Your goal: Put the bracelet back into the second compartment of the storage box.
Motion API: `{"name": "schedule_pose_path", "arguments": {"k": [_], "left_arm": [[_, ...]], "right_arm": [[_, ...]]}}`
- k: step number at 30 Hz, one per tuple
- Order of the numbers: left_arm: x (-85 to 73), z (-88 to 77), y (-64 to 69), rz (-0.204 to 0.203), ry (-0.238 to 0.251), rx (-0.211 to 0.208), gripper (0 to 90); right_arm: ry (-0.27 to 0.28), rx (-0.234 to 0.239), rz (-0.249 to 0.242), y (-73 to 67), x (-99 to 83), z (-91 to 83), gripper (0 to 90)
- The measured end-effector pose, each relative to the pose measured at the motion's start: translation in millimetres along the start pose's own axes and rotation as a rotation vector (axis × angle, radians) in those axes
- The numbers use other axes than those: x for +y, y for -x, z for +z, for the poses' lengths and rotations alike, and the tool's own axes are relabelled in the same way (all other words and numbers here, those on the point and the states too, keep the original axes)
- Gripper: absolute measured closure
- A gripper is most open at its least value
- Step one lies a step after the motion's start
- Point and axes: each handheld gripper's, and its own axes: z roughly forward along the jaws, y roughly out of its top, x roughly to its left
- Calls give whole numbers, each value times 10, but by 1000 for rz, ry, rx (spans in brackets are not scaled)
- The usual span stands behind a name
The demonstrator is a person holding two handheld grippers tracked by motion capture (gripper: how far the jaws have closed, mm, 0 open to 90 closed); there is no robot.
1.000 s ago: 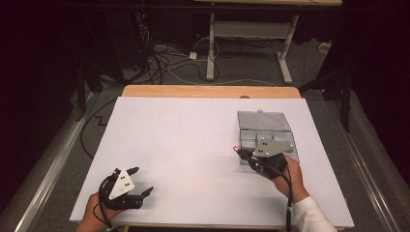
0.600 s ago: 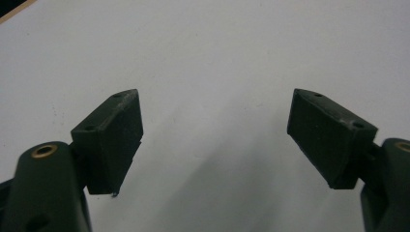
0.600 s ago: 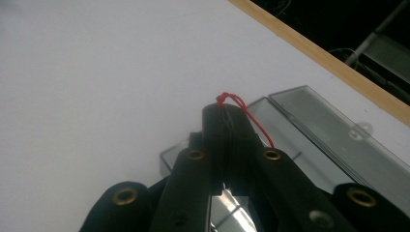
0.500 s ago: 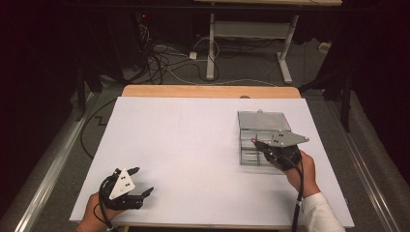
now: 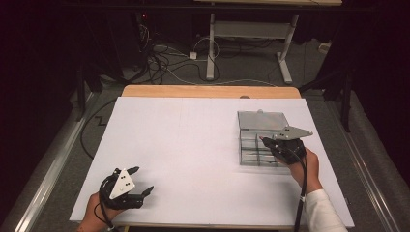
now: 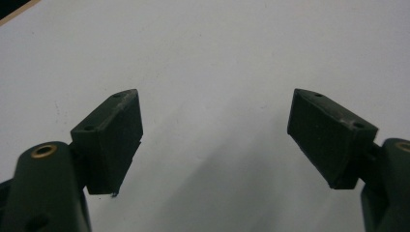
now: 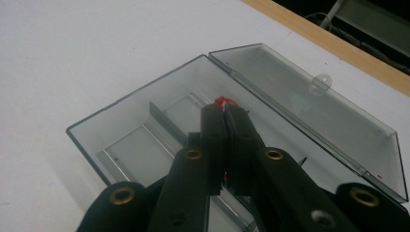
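A white table (image 5: 193,145) stands in a dark room with cables on the floor behind; nearest, the left tongs (image 5: 138,186) rest wide and empty by the front edge; farther right, the right tongs (image 7: 223,113) are pinched shut on a small red thing (image 7: 222,101), poised over the open clear compartment box (image 7: 140,130); judging by this, the carrying is done and the drop into a compartment remains.

Dark room; cables (image 5: 159,58) on grey floor (image 5: 241,72) beneath a white-legged desk (image 5: 249,34).
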Motion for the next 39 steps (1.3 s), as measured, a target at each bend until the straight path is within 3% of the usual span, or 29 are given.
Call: {"name": "schedule_pose_path", "arguments": {"k": [9,16,22,32,39], "left_arm": [[-1,-3,-7,14,6,3,192],[-7,-11,-3,2,4,-3,191],[-4,3,0,2,-1,-7,192],[-6,9,-12,17,-2,-4,192],[-13,23,-10,12,-15,-14,192]], "right_arm": [[-38,-23,27,82,-51,128,896],[-53,-62,47,90,-66,233,897],[-99,-139,62,45,-67,331,896],[-106,-146,60,29,-64,338,871],[-80,-134,67,24,-57,292,859]]}}
